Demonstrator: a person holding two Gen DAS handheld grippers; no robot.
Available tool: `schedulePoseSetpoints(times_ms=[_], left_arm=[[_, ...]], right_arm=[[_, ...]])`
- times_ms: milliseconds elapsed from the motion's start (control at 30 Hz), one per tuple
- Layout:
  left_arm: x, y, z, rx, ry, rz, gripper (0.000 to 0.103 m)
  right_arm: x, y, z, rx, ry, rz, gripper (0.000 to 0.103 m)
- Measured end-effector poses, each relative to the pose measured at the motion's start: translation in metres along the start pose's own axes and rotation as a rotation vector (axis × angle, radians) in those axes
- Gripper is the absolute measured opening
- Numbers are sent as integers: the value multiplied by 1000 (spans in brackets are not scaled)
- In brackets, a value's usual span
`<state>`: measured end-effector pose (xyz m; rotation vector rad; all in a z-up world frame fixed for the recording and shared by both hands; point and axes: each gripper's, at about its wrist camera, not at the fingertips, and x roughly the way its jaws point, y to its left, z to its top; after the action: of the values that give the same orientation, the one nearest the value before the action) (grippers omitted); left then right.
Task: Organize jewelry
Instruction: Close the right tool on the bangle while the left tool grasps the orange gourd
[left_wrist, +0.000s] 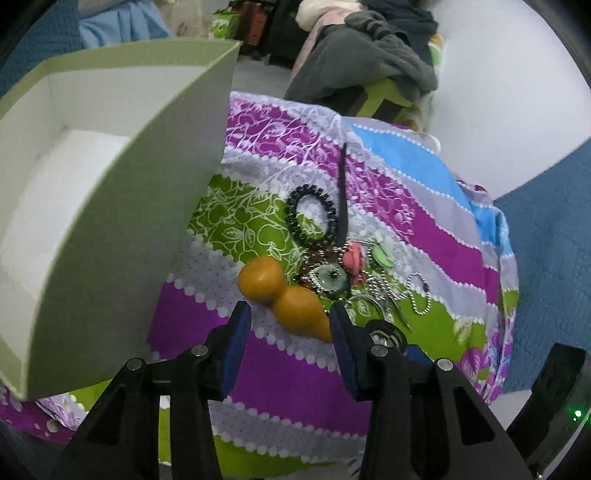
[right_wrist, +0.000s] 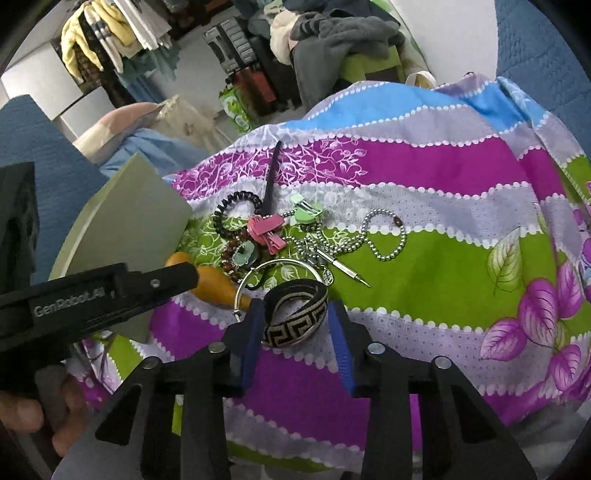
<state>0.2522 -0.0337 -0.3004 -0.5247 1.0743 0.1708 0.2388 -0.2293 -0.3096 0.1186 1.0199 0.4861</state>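
A pile of jewelry lies on a striped cloth: a black spiral hair tie (left_wrist: 312, 216), an orange gourd-shaped piece (left_wrist: 286, 297), pink (right_wrist: 266, 229) and green clips (right_wrist: 304, 213), a ball chain (right_wrist: 384, 236) and a silver hoop (right_wrist: 280, 275). A green box (left_wrist: 110, 192) with a white inside stands at the left, empty. My left gripper (left_wrist: 290, 325) is open just in front of the gourd piece. My right gripper (right_wrist: 295, 325) is open around a black-and-gold patterned bangle (right_wrist: 295, 317), its blue pads (right_wrist: 253, 339) close to both sides.
The box also shows in the right wrist view (right_wrist: 129, 229), behind the left gripper body (right_wrist: 96, 295). Piled clothes (left_wrist: 376, 55) and bags lie beyond the cloth. A blue quilted surface (left_wrist: 546, 251) borders the cloth at the right.
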Motion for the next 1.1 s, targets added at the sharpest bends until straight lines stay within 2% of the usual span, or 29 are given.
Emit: schedulePoseSetpoints(times_ms=[100, 167, 267, 567, 700, 900, 1100], left_arm=[[8, 4, -1, -38, 14, -2, 44], [14, 6, -1, -53, 29, -7, 44], [18, 8, 0, -70, 27, -18, 46], [24, 4, 2, -60, 4, -13, 43], [26, 4, 5, -44, 5, -23, 31], [17, 0, 6, 26, 13, -28, 30], [2, -8, -3, 142, 21, -5, 30]], right_arm=[[7, -3, 0, 9, 18, -8, 26], [11, -5, -1, 16, 36, -10, 15], [11, -9, -1, 21, 40, -17, 7], [2, -11, 1, 24, 7, -42, 6], [3, -13, 0, 32, 21, -61, 6], [-1, -13, -1, 36, 22, -86, 6], [-6, -6, -2, 10, 15, -120, 6]])
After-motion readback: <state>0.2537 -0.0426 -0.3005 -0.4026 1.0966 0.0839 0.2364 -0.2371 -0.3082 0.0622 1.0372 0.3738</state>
